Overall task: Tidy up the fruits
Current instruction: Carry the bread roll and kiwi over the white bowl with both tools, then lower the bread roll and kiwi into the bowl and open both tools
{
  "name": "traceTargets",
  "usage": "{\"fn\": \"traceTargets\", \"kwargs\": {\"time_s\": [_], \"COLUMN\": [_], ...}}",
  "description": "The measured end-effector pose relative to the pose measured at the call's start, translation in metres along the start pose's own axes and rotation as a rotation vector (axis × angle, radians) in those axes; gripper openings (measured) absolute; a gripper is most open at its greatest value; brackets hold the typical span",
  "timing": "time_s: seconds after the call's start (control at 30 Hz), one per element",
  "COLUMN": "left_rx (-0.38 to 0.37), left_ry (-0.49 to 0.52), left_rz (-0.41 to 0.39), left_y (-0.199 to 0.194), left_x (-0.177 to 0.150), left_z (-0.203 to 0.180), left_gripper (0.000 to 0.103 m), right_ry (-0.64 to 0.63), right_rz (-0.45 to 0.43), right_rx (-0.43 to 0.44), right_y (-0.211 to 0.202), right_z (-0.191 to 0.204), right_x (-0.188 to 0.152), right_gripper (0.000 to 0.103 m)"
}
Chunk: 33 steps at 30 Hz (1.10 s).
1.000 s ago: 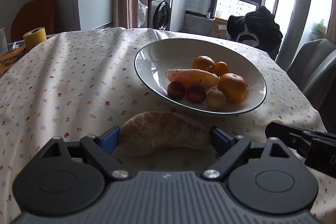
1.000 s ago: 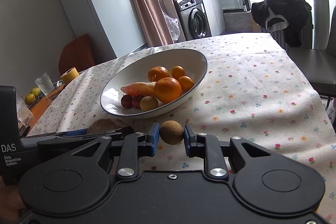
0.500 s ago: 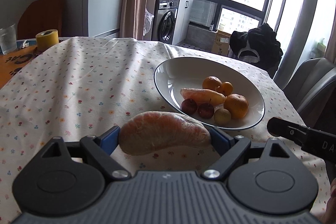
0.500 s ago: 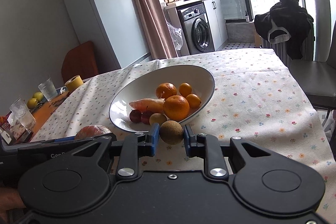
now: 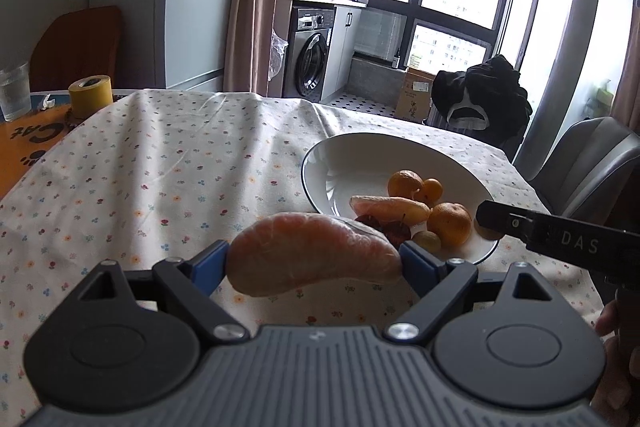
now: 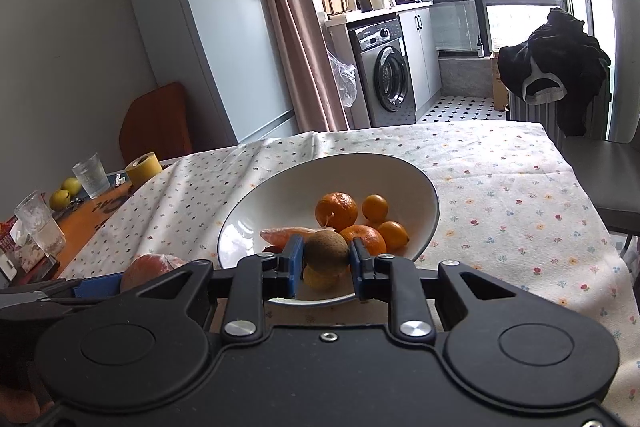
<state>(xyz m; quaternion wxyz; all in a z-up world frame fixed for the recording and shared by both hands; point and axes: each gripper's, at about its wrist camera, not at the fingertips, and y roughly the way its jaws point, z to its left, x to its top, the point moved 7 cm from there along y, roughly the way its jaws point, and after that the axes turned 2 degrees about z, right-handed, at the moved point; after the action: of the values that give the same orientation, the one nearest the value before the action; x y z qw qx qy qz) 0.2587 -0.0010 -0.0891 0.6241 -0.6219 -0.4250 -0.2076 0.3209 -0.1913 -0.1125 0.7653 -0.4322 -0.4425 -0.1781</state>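
Note:
My left gripper (image 5: 314,261) is shut on a large peeled pomelo segment (image 5: 312,257), held off the flowered tablecloth just short of the white bowl (image 5: 360,151). The bowl holds oranges (image 5: 448,223), another pomelo segment (image 5: 388,207), small red fruits and a yellow-green one. My right gripper (image 6: 326,259) is shut on a small round brown fruit (image 6: 326,251), raised over the bowl's (image 6: 400,171) near rim. From the right wrist view the left gripper (image 6: 100,285) and its segment (image 6: 150,267) show at the lower left. The right gripper's finger (image 5: 520,227) crosses the left wrist view.
A yellow tape roll (image 5: 89,95) and a glass (image 5: 14,91) stand at the table's far left, with more glasses (image 6: 40,223) and two yellow-green fruits (image 6: 66,191). A grey chair (image 5: 588,163) and a chair draped in black clothing (image 5: 480,103) stand beyond the table.
Both grippers rose with their fruit. The pomelo segment left the cloth, and the brown fruit moved forward from the cloth to over the bowl's near rim.

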Motion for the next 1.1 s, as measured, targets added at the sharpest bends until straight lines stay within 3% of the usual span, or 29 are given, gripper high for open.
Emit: {"fn": "traceTargets", "kwargs": {"time_s": [0.1, 0.6, 1.1], "left_rx": [-0.008, -0.071, -0.064], "left_ry": [0.01, 0.071, 0.092], "left_rz": [-0.009, -0.003, 0.029], "left_y": [0.0, 0.026, 0.077], "left_x": [0.005, 0.028, 0.047], "left_z": [-0.001, -0.022, -0.036], "left_gripper": [0.09, 0.09, 0.09], "right_ry": [0.03, 0.09, 0.121], "right_rz": [-0.027, -0.005, -0.012], "right_rx": [-0.028, 0.004, -0.012], "right_y": [-0.001, -0.01, -0.015], "right_z": [-0.004, -0.017, -0.032], "right_x": [0.003, -0.007, -0.012], "right_gripper": [0.056, 0.057, 0.058]}}
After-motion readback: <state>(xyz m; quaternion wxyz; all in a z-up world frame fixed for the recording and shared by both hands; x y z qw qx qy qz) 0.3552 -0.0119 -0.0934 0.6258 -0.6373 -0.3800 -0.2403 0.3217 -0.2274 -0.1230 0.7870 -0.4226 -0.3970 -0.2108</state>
